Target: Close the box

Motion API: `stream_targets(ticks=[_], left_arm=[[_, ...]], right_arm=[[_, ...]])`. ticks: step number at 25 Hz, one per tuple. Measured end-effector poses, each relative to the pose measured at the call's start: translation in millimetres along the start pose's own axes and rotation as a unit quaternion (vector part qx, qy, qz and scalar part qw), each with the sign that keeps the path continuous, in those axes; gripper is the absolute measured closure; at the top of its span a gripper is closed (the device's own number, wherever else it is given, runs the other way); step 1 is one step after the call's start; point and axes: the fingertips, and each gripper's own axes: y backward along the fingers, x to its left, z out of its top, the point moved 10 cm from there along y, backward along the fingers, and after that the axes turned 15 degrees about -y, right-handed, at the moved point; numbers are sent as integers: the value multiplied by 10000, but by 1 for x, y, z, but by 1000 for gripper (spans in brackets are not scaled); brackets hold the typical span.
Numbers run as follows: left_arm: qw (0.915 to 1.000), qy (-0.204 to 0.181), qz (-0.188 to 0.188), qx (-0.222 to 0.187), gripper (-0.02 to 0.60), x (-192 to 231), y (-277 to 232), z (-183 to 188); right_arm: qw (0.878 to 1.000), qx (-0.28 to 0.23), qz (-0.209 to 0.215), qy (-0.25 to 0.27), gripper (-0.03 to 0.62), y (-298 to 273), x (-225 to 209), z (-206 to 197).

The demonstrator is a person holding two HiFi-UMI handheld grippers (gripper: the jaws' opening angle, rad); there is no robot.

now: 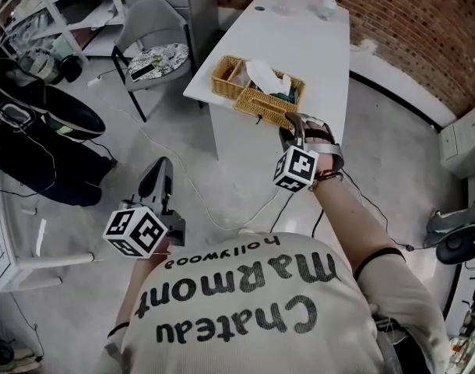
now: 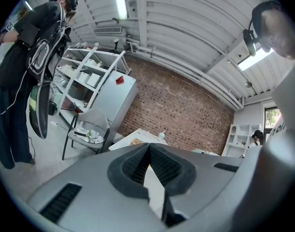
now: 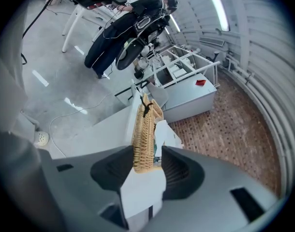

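A wicker box (image 1: 253, 80) stands at the near end of a white table (image 1: 307, 37), with white paper (image 1: 265, 75) lying in it. Its wicker lid (image 1: 262, 106) is folded out toward me. My right gripper (image 1: 293, 125) is at the lid's near corner. In the right gripper view the lid's edge (image 3: 145, 134) runs edge-on between the jaws of the right gripper (image 3: 146, 166). It lies against the left pad, with a gap to the right pad. My left gripper (image 1: 163, 170) hangs low over the floor, away from the table. Its pads (image 2: 148, 149) meet with nothing between them.
A grey chair (image 1: 156, 41) with a patterned cushion stands left of the table. A white cable (image 1: 198, 197) trails over the concrete floor. A person in dark clothes (image 1: 35, 131) stands at the left by white shelves (image 1: 58, 6). A brick wall (image 1: 424, 29) runs behind the table.
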Motion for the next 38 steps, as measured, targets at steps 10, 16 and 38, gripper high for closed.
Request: stream_targets(ticks=[10,16,38], left_arm=[[10000,38,30,-58,578,0,-1,-1],[9999,62,30,-80,578,0,-6,-3],[9998,111,-22,148,579,5,-58,-4]], right_arm=[[9999,-69,-138,-53,411,4,-14,1],[9982,-119,47,-589,473,0,-25,-1],[9738,-327,765,-2119,533,-22,-92,-1]])
